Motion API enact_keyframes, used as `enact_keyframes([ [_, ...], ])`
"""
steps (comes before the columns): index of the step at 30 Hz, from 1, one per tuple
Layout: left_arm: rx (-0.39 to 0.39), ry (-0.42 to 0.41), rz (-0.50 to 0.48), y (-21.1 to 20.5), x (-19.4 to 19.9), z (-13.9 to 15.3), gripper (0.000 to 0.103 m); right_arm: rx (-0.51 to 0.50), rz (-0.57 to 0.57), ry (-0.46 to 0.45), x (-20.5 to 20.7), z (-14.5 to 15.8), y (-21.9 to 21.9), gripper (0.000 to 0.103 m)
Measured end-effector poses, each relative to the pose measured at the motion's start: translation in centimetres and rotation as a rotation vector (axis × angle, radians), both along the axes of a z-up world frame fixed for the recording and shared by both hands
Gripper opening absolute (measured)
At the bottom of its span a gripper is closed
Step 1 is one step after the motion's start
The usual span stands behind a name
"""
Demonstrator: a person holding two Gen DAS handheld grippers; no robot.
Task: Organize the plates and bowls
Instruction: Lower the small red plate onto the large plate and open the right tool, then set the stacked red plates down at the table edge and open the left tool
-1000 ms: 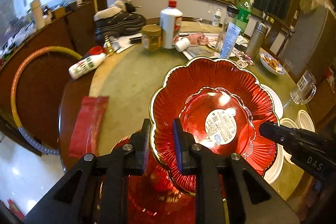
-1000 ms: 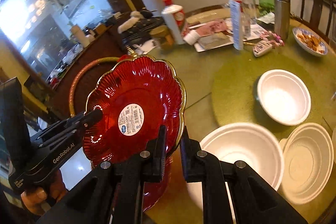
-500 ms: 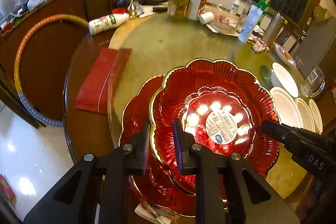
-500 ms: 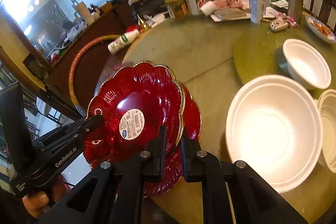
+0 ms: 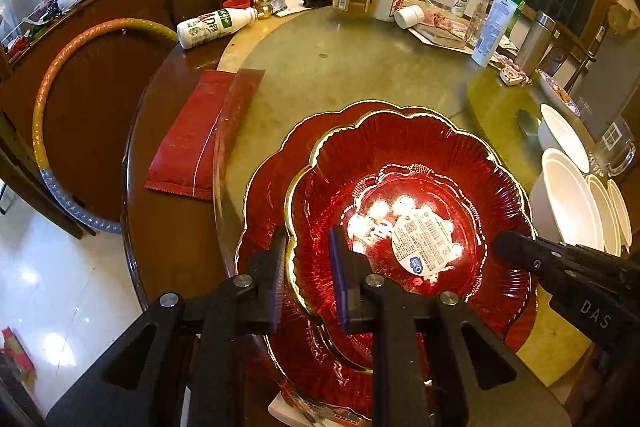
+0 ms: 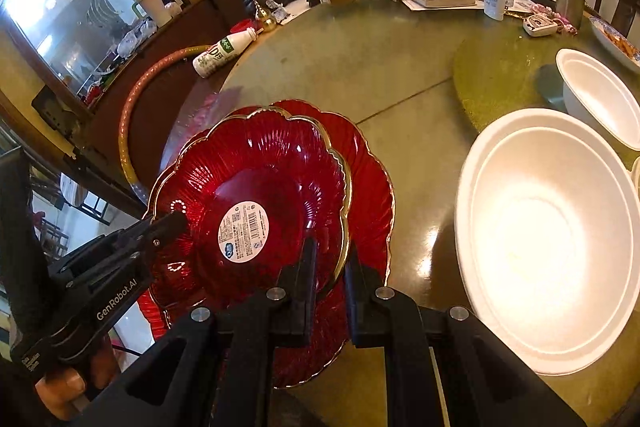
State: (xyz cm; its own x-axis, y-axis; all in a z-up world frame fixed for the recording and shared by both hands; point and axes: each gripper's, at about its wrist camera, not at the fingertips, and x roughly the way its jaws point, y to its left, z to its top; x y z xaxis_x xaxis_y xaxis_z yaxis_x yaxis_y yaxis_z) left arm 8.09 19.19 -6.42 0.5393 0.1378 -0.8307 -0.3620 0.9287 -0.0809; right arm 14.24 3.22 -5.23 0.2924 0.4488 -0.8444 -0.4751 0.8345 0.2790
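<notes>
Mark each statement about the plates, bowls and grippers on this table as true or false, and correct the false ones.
1. Both grippers clamp the rim of the upper red plate. True: left gripper, right gripper.
2. The upper plate sits over a blue plate. False: over a second red plate.
3. A round sticker is on the upper plate's centre. True.
4. The large white bowl holds soup. False: it is empty.
5. The milk bottle stands upright. False: it lies on its side.
</notes>
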Motion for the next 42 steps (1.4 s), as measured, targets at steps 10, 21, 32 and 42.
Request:
enact_keyframes([
  [10,0.033,0.004,0.013,-0.2,-0.3,-0.3,0.018,-0.040,0.009,-0.021,-0.2,-0.3,0.8,0.013],
  [21,0.112,0.042,-0.004,-1.3,0.0,-0.4,0.023,-0.147,0.033,-0.080,-0.8,-0.2,2.2,0.020],
  [32,0.086,0.056,-0.024,-1.4,-0.1,-0.3,0.031,-0.238,0.073,-0.132,-1.9,-0.4,3.6,0.032],
  [42,0.002,0.060,-0.052,-1.0,-0.6,0.7,0.043,-0.286,0.131,-0.184,-3.2,1.2,4.3,0.067],
])
